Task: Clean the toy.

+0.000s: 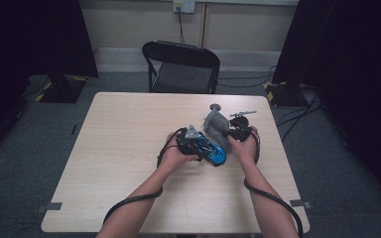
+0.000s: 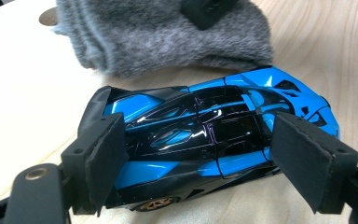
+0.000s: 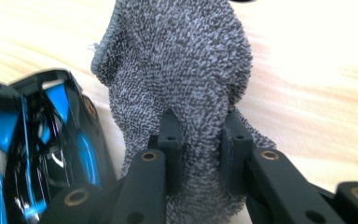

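Blue-and-black toy sports car point(image 2: 205, 140) lies on the wooden table point(image 1: 124, 148), clamped nose and tail by left gripper point(image 2: 200, 163). Just beside the car: grey terry cloth point(image 3: 177, 93), bunched, pinched tight in right gripper point(image 3: 200, 154). Black chair point(image 1: 181, 67) well beyond the car.

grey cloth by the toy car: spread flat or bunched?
Bunched. The grey cloth lies in a rumpled heap beside the blue toy car, with a fold of it pinched between the right gripper jaws.

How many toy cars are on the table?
1. The blue and black toy car lies on the table between the left gripper's pads, right beside the grey cloth pinched by the right gripper.
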The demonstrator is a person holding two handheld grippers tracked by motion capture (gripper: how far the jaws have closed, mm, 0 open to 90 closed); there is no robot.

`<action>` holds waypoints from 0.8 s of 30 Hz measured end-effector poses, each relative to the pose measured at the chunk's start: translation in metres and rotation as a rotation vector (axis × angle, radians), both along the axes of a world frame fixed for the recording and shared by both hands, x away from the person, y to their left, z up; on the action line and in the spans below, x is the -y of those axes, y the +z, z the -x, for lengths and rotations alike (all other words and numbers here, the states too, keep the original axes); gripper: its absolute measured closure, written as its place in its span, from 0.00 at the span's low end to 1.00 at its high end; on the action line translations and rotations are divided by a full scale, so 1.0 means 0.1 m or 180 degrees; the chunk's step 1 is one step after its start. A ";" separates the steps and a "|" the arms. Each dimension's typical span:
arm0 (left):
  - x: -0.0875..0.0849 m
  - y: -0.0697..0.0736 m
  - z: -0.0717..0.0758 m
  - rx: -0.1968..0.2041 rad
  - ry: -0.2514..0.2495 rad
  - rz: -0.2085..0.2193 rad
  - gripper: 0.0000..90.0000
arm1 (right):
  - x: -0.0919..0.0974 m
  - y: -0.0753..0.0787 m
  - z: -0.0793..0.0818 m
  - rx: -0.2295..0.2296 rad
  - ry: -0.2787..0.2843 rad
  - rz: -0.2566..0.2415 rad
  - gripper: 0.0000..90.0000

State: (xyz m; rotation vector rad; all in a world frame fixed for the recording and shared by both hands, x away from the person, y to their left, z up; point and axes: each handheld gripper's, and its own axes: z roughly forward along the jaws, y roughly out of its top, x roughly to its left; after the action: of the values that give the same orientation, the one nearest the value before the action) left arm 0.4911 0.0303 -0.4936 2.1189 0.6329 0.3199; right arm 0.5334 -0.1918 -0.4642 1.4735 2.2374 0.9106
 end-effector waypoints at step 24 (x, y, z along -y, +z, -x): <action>0.03 0.00 0.03 -0.0001 -0.0026 0.0050 0.25 | 0.13 -0.10 0.15 -0.0182 0.0670 0.0158 0.83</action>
State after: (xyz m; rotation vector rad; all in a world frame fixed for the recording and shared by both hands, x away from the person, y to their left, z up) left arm 0.4882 0.0277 -0.4938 2.1062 0.6248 0.3091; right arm 0.5181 -0.2045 -0.4739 1.2754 2.4743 0.8756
